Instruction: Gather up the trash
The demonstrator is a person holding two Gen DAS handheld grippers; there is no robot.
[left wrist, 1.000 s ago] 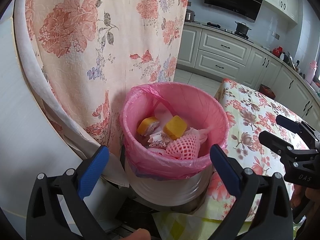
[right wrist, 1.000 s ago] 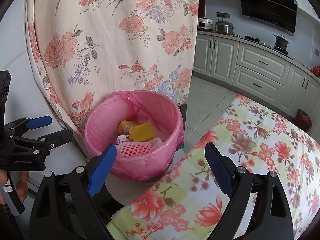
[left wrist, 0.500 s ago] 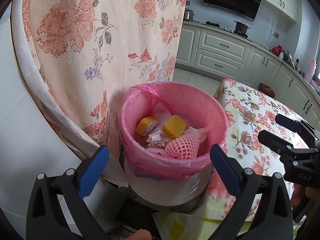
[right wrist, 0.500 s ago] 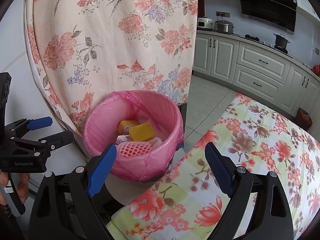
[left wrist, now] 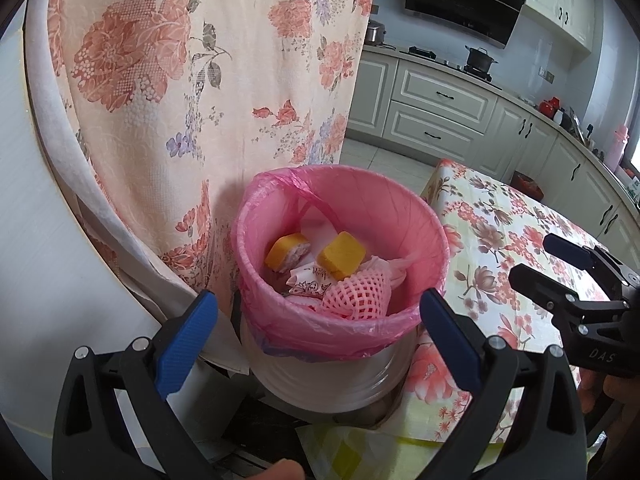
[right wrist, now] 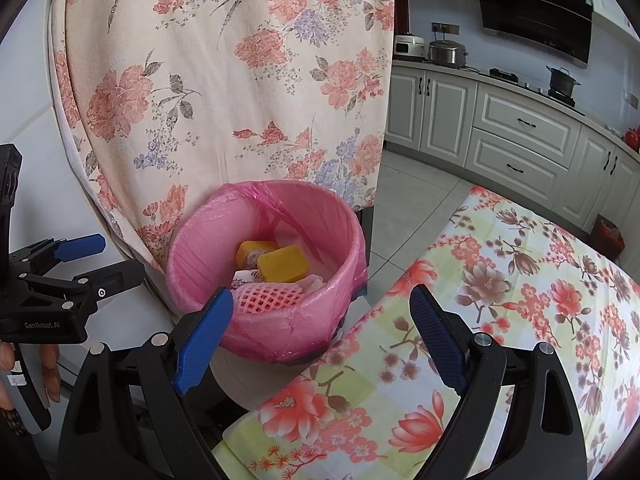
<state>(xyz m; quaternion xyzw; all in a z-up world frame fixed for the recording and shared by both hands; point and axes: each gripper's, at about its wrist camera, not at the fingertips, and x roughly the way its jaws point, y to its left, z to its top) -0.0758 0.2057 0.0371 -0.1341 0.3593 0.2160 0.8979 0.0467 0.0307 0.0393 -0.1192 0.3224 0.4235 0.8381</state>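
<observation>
A white bin with a pink bag liner (left wrist: 416, 216) (right wrist: 200, 240) stands beside the table corner. Inside lie two yellow sponge pieces (left wrist: 342, 256) (right wrist: 282, 266), a pink foam fruit net (left wrist: 356, 294) (right wrist: 266, 298) and white wrappers (left wrist: 308, 286). My left gripper (left wrist: 318, 336) is open and empty, just in front of and above the bin; it also shows at the left in the right wrist view (right wrist: 100, 258). My right gripper (right wrist: 322, 340) is open and empty over the table edge beside the bin, and it shows in the left wrist view (left wrist: 538, 258).
A floral cloth (left wrist: 192, 80) (right wrist: 224, 80) hangs over something tall right behind the bin. A table with a floral cover (right wrist: 500, 304) (left wrist: 500, 232) lies to the right. White kitchen cabinets (right wrist: 516, 132) line the far wall across a tiled floor.
Almost nothing; both grippers stay open and hold their places near the bin, with only a slight drift of the view.
</observation>
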